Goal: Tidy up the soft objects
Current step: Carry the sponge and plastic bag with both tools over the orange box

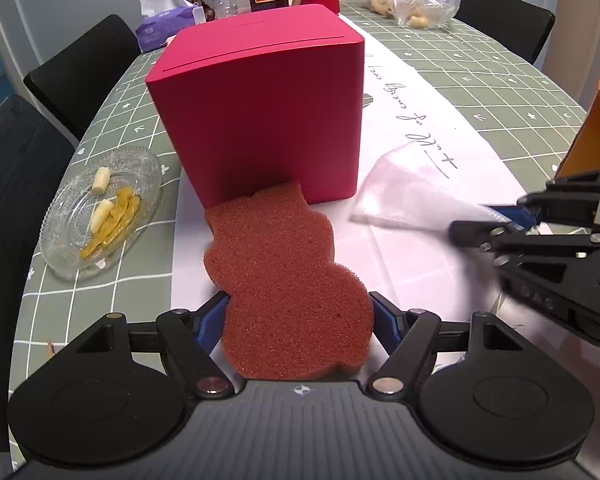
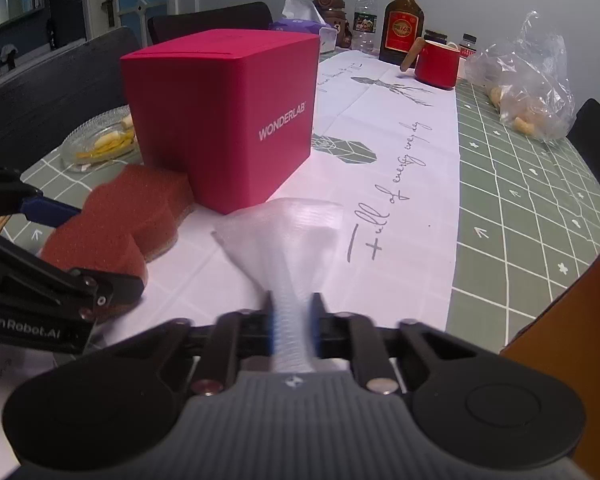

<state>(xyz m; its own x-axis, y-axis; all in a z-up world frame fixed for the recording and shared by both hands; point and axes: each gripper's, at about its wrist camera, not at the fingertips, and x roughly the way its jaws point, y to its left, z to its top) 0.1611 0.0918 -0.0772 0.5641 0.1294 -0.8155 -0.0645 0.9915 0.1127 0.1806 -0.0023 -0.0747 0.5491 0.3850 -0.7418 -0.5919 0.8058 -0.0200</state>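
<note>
While both soft things lie gripped on the white runner point(image 1: 428, 92), neither looks put away, so I judge the task to be at an early or middle stage. The left gripper point(image 1: 300, 312) has its fingers spread wide around the near end of the red sponge point(image 1: 276, 264), pads touching its sides; the sponge's far end butts against the red box point(image 1: 260, 112). The right gripper point(image 2: 294, 320) is clenched on a bunched corner of the white cloth point(image 2: 288, 228), which fans out flat toward the box (its lid appears closed, so I cannot tell where the things should go). What is left, as I read it: lift each piece and place it tidily
</note>
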